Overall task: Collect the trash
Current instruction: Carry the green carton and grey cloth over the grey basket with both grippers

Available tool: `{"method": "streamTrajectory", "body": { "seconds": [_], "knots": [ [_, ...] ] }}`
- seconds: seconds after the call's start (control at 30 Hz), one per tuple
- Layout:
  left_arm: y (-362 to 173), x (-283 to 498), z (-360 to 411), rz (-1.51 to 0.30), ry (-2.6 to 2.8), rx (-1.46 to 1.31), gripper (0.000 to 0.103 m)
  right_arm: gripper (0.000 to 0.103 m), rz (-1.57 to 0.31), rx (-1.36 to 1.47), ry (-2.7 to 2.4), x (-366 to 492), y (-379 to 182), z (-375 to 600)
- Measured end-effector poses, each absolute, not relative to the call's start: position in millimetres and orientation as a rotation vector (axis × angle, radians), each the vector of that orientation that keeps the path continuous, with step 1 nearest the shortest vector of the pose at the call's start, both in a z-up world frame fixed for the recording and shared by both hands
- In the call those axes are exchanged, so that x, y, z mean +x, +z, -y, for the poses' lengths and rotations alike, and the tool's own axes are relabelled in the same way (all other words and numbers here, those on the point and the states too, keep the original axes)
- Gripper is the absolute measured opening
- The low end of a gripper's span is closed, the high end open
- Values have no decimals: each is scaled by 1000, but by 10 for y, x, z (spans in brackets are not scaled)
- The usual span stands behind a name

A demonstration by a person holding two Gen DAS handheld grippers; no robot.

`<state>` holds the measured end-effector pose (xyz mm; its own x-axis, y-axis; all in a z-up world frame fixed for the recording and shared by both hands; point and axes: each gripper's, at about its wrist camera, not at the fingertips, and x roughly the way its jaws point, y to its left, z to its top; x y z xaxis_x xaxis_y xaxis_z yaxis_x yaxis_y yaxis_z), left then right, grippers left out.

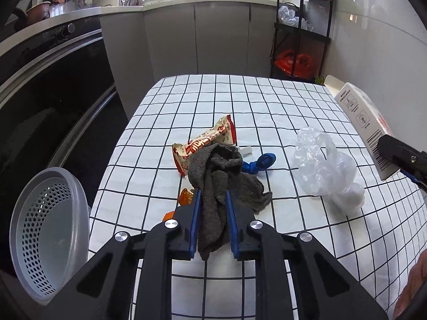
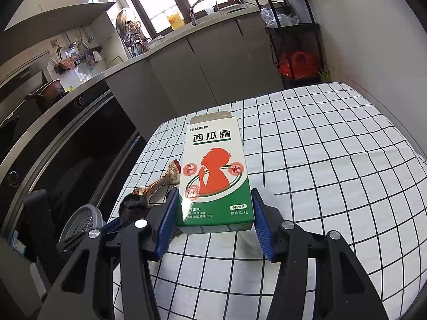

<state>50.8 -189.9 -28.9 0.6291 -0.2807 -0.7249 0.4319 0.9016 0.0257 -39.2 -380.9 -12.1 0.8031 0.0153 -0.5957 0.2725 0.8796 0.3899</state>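
My left gripper [image 1: 212,194] is shut on a grey rag [image 1: 221,181] and holds it over the checked tablecloth [image 1: 280,101]. Behind the rag lie a snack wrapper [image 1: 202,142], a blue balloon piece [image 1: 260,162], orange scraps [image 1: 185,196] and a crumpled clear plastic bag [image 1: 325,168]. My right gripper [image 2: 214,194] is shut on a white, green and red medicine box [image 2: 213,170], held above the table; the box also shows in the left wrist view [image 1: 365,122] at the right edge. A grey perforated bin [image 1: 45,234] stands off the table's left side.
A black oven front [image 1: 53,85] runs along the left. Grey kitchen cabinets [image 1: 213,37] stand behind the table. A black shelf rack [image 1: 301,32] with plastic bags stands at the far right corner. The wrapper [image 2: 162,181] and bin [image 2: 82,221] show in the right wrist view.
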Motion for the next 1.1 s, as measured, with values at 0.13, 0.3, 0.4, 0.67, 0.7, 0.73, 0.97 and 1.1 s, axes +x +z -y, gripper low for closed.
{"method": "streamTrajectory", "body": {
  "seconds": [0.13,0.3,0.4,0.67,0.7,0.73,0.97,1.1],
  "knots": [
    [-77,417,1784,-755,-416,191,18,51,-625,471,-135,-393,-97,3763],
    [162,331,1586,-716,-411,181,18,51,-627,460,-123,-384,-77,3679],
    [284,304,1436,-698,-398,169,18,51,-624,449,-109,-369,-50,3589],
    [583,182,990,-644,-360,147,18,51,-629,426,-68,-238,-32,3319],
    [621,167,931,-638,-353,145,18,51,-629,426,-61,-223,-26,3287],
    [642,160,874,-635,-347,142,18,51,-627,423,-55,-211,-18,3248],
    [756,128,517,-621,-299,135,18,51,-622,400,-9,-104,21,2954],
    [793,74,338,-594,-268,148,18,51,-633,400,26,-24,8,2793]
  ]
}}
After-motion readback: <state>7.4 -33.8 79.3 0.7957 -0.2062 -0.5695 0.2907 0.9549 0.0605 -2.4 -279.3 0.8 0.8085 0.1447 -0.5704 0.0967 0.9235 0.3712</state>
